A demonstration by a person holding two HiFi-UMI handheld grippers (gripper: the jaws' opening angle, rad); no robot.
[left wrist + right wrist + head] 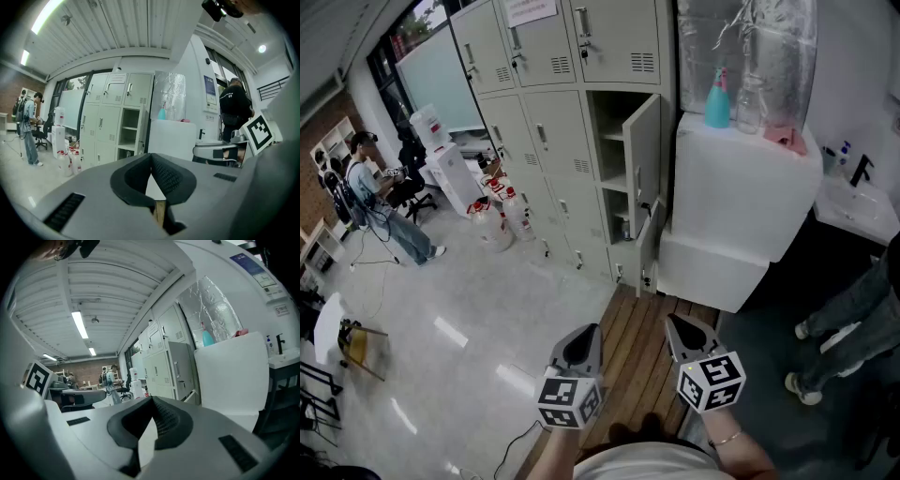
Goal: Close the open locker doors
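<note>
Pale floor [459, 314] bearing lockers [553, 131], jugs [499, 223] and dispenser [450, 176]; planks [633, 342] laid before lockers; white box [741, 202] beside lockers, topped with spray bottle [718, 98] and pink cloth [787, 139].

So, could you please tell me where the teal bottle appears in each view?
Head view: bottle at upper right, on the white box.
Left gripper view: bottle near centre.
Right gripper view: bottle right of centre.
Shared landmark: the white box beneath it.

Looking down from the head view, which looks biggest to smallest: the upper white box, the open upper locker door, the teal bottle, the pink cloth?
1. upper white box
2. open upper locker door
3. teal bottle and pink cloth: these look about alike, so they are not ranked.
</note>
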